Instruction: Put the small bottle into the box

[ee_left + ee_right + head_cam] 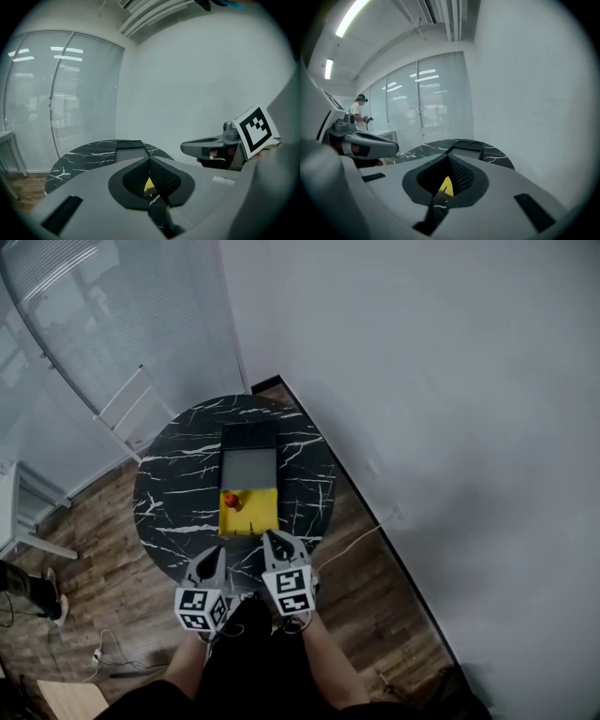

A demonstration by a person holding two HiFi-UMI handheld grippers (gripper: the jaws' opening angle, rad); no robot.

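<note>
A box lies on the round black marble table, with a dark lid at the far end, a grey middle and a yellow near panel. The small bottle, red-topped, stands on the left of the yellow panel. Both grippers hover at the table's near edge, short of the box. My left gripper is shut with nothing in it. My right gripper is also shut and empty. Through each pair of jaws only a yellow sliver of the box shows.
A white metal rack leans by the glass wall beyond the table. A white shelf stands at the left. Cables lie on the wooden floor, and a white cord runs to the wall. A person stands far off.
</note>
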